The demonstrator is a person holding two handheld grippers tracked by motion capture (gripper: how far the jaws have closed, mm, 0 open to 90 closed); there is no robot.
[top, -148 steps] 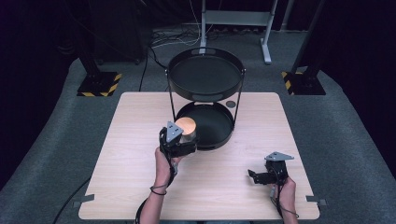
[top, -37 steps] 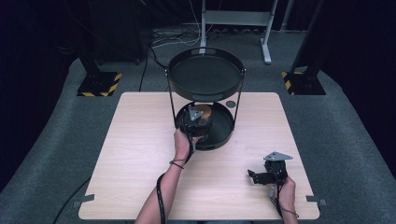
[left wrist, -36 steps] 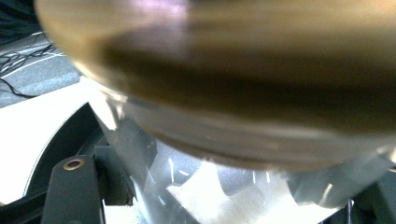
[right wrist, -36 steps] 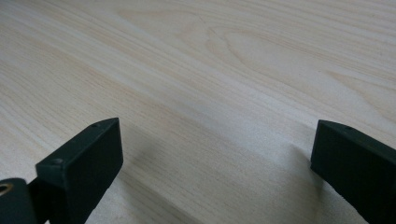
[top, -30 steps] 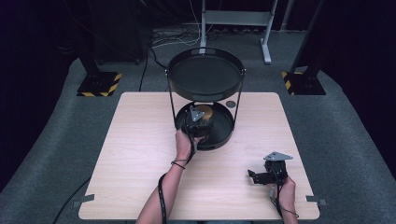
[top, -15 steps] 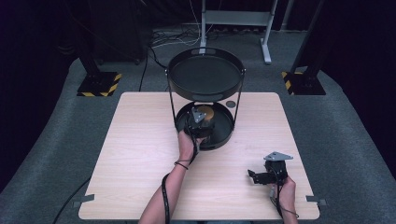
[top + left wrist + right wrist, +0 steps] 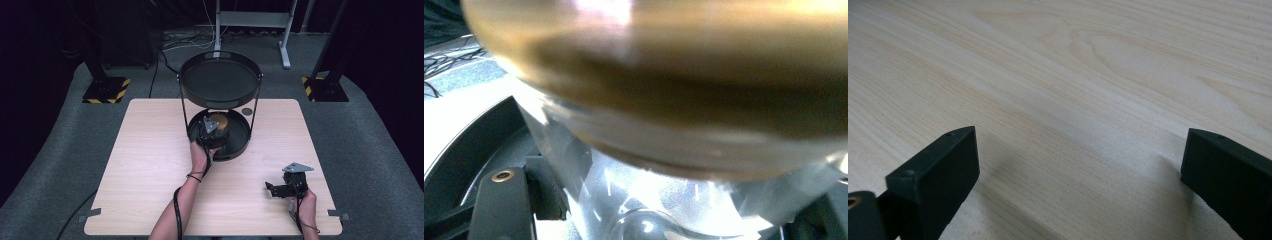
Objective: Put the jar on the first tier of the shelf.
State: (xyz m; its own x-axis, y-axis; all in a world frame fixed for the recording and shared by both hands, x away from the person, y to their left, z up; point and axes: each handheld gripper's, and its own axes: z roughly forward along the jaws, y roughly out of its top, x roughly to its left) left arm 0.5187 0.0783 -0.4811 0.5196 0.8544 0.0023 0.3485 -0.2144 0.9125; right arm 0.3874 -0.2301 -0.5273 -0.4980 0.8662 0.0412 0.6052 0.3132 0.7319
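Note:
A two-tier black stand sits at the table's far middle, with an upper tray (image 7: pixel 220 97) and a lower tray (image 7: pixel 240 145). My left gripper (image 7: pixel 212 128) reaches into the lower tray, shut on a clear container with an amber-brown top (image 7: pixel 220 121). In the left gripper view the container (image 7: pixel 664 100) is blurred and very close, with one black finger (image 7: pixel 499 200) beside it at the lower left. My right gripper (image 7: pixel 272 189) rests near the table's front right, open, with bare wood between its fingers (image 7: pixel 1078 165).
The stand's thin posts (image 7: pixel 256 107) rise at the lower tray's sides, and the upper tray overhangs it. A small dark disc (image 7: pixel 246 111) lies on the table behind the stand. The light wooden table (image 7: pixel 145 165) has broad bare wood on the left.
My left gripper has carried the container from in front of the stand into the lower tray, and moved slightly deeper and rightward in the last second. The right gripper has not moved.

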